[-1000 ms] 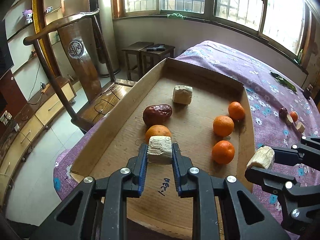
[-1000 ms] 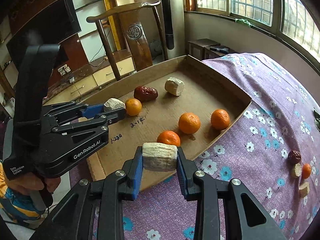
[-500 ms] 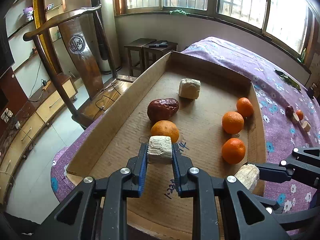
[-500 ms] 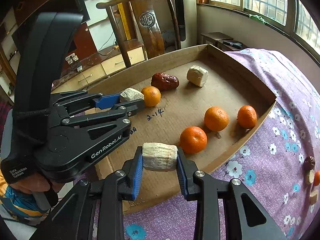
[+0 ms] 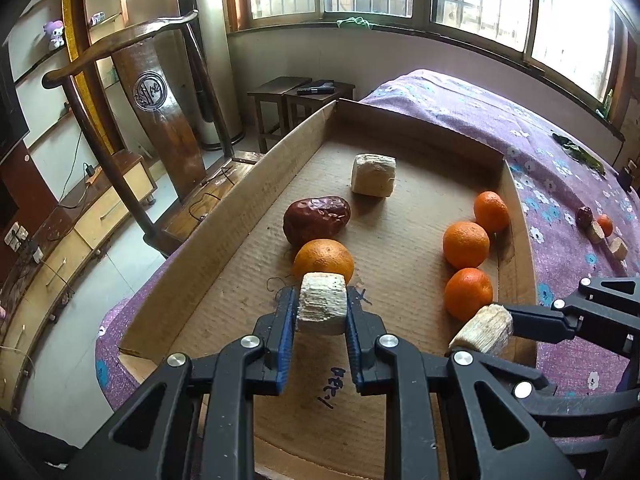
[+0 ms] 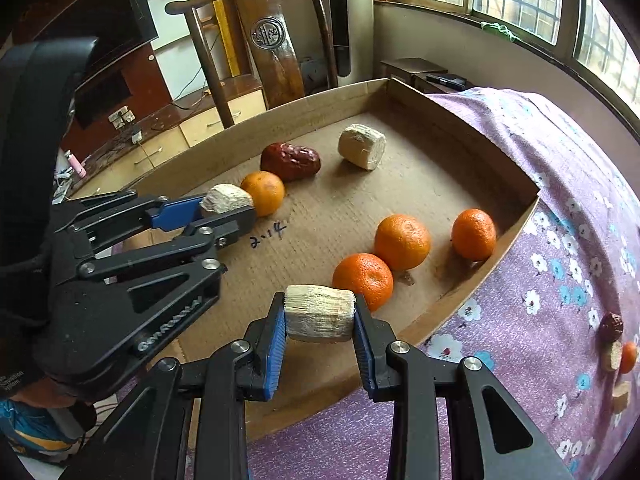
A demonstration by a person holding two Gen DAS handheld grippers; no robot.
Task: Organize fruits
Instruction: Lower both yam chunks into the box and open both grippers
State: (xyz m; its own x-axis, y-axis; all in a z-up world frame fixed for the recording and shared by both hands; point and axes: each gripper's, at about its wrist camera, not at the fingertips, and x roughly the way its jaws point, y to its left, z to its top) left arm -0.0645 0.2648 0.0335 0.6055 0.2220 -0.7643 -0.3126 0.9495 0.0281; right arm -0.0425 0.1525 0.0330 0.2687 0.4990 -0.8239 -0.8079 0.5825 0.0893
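A shallow cardboard tray (image 5: 248, 204) lies on a purple flowered cloth. In it are a red date (image 5: 316, 220), a pale chunk (image 5: 374, 175) and several oranges; one orange (image 5: 324, 260) sits just past my left gripper. My left gripper (image 5: 322, 310) is shut on a pale cane chunk (image 5: 322, 308), held above the tray's near left part. My right gripper (image 6: 320, 316) is shut on another pale chunk (image 6: 320, 314), held over the tray's near edge beside an orange (image 6: 364, 278). The right gripper's chunk also shows in the left wrist view (image 5: 482, 330).
A few small fruits and pale chunks (image 5: 598, 228) lie on the cloth (image 6: 560, 200) to the right of the tray. A wooden chair (image 5: 156, 108) and two dark stools (image 5: 296, 96) stand beyond the tray's left and far side. Windows line the far wall.
Both grippers have moved forward over the tray with their chunks still held. The right gripper has come closer to the tray's near edge and the nearest orange.
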